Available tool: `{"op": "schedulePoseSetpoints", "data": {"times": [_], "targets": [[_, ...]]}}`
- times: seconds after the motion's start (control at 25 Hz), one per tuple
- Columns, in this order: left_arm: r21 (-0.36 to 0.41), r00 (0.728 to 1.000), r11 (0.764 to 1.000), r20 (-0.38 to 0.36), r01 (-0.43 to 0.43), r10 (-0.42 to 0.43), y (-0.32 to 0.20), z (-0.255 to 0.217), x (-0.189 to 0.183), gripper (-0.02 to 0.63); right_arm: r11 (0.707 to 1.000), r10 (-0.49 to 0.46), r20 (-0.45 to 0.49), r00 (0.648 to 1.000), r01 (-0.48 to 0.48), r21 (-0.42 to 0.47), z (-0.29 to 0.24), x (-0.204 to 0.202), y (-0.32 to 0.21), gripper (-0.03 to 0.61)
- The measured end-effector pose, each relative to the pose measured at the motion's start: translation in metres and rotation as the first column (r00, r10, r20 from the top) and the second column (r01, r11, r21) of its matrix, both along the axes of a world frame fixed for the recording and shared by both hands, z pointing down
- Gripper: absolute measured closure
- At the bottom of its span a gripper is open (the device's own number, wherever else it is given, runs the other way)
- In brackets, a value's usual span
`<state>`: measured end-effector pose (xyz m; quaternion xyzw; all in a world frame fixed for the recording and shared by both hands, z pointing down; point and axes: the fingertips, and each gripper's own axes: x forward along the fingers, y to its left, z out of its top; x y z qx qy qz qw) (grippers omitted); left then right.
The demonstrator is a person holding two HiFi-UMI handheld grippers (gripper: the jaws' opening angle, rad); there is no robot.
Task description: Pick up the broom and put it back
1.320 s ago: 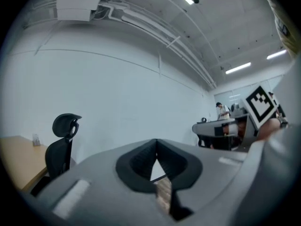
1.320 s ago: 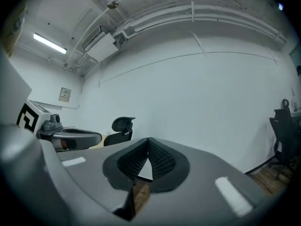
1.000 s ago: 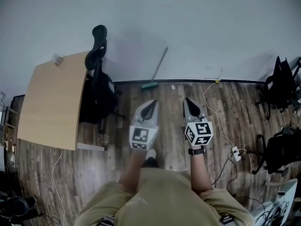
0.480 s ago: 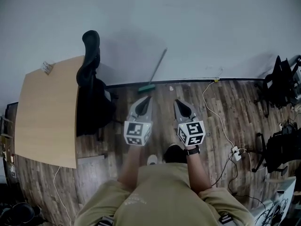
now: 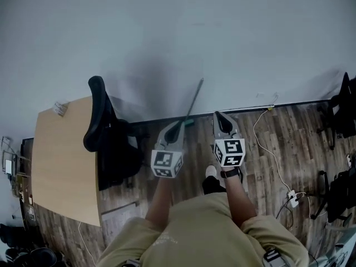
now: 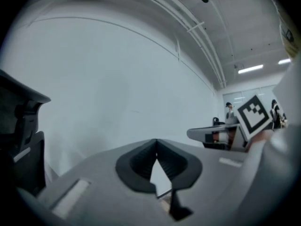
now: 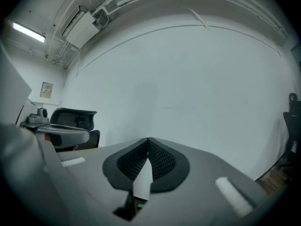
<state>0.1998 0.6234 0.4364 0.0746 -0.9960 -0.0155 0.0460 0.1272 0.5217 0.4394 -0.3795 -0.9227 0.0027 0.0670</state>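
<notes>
dusty: Walked right up on the wall since a second ago, lol. Both grippers carried forward too, broom (image 5: 194,99) much nearer the jaw tips than before, chair and desk swung further round to the left.

kev: Not picked up yet though?

dusty: Nope. Propped at 12 o'clock, thin straight grey handle slanting against the flat pale wall (image 5: 250,32), small green head down where the dark skirting meets the floor (image 5: 278,132). No contact with either tool visible.

kev: And the jaws?

dusty: Left gripper (image 5: 178,125) pinched together, nothing caught in it. Up close in the left gripper view, ribbed black rubber pads (image 6: 141,161) meeting at the tip, just a narrow wedge of daylight lower down. Right gripper (image 5: 221,117) closed tight as well, empty, mesh-textured pads (image 7: 162,161) pressed tip to tip. Smooth grey wedge-shaped shells on both, boxy black-and-white marker cubes at the back ends.

kev: Anything else lying around?

dusty: Black office chair (image 5: 105,143) at 10 o'clock, curved headrest, padded back. Pale wood desk (image 5: 64,160) at 9 o'clock, flat slab with rounded corners, matte finish. Dark wood-grain planks underfoot, a bit streaky. Thin white cable (image 5: 272,160) snaking along at 3 o'clock toward a small white power strip (image 5: 292,198) at 4.
</notes>
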Motion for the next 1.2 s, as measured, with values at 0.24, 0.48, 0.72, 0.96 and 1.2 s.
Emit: {"op": "schedulePoseSetpoints", "data": {"times": [0.24,0.48,0.72,0.96,1.2], "targets": [[-0.034,0.998,0.998,-0.024,0.061,-0.062,0.017,0.013,-0.102,0.612,1.0,-0.012,-0.063,0.998,0.011,-0.006,0.02,-0.12,0.01,0.572],[0.03,0.989,0.997,-0.129,0.073,-0.068,0.021,0.071,-0.169,0.612,1.0,0.028,-0.191,0.981,-0.029,-0.004,0.097,-0.206,0.013,0.572],[0.038,0.972,0.997,-0.23,0.067,-0.057,0.045,0.15,-0.227,0.612,0.994,0.043,-0.316,0.948,-0.008,0.111,0.2,-0.255,0.023,0.572],[0.054,0.961,0.997,-0.274,0.054,-0.037,0.087,0.217,-0.285,0.612,0.991,-0.018,-0.389,0.921,0.068,0.116,0.265,-0.283,0.07,0.572],[0.124,0.951,0.992,-0.308,0.015,0.024,0.114,0.28,-0.311,0.614,0.985,-0.039,-0.479,0.877,0.114,0.129,0.348,-0.31,0.112,0.571]]}}
